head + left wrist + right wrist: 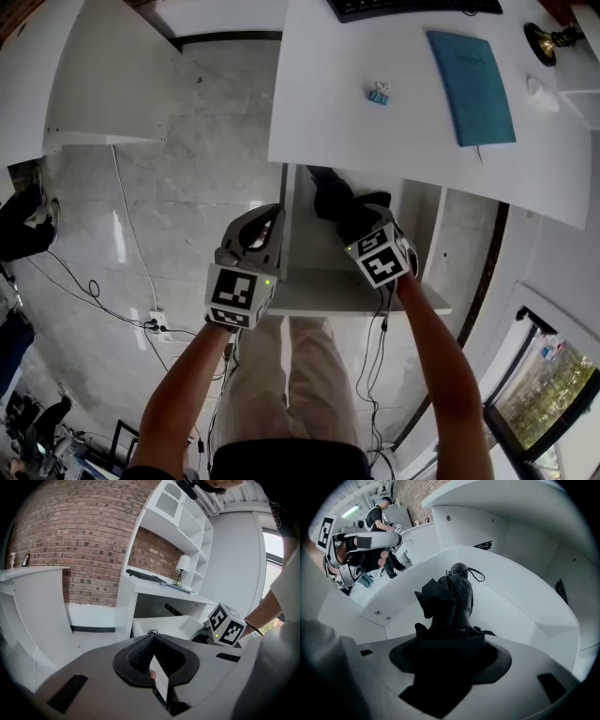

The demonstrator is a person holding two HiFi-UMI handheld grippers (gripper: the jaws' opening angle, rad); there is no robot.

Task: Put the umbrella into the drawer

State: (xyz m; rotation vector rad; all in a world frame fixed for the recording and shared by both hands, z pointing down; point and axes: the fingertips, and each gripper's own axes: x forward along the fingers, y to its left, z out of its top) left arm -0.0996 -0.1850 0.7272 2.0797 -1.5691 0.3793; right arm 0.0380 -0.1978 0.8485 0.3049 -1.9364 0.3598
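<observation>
Our right gripper (449,654) has its jaws spread wide around the bunched black fabric of the folded umbrella (451,599), which fills the whole gap between them. We are holding it at the canopy end. From there the umbrella runs away from us, its rounded handle (458,569) and wrist loop (477,576) at the far end, down inside the open white drawer (513,613). We cannot tell whether that far end touches the drawer floor. In the head view the right gripper (356,223) points steeply down into the drawer (323,289) under the desk (375,131), with the umbrella (328,197) lying toward the back.

We judge the umbrella light and soft on the outside: loose folds that crush and slip under the pads, over a stiff shaft within. A hold on fabric alone could let it slide or sag. The better place is mid-body, squeezing through to the shaft, or on the hard handle.

Our left gripper (154,644) is closed on a thin white panel (160,677), apparently the drawer's left wall, steadying it.
</observation>
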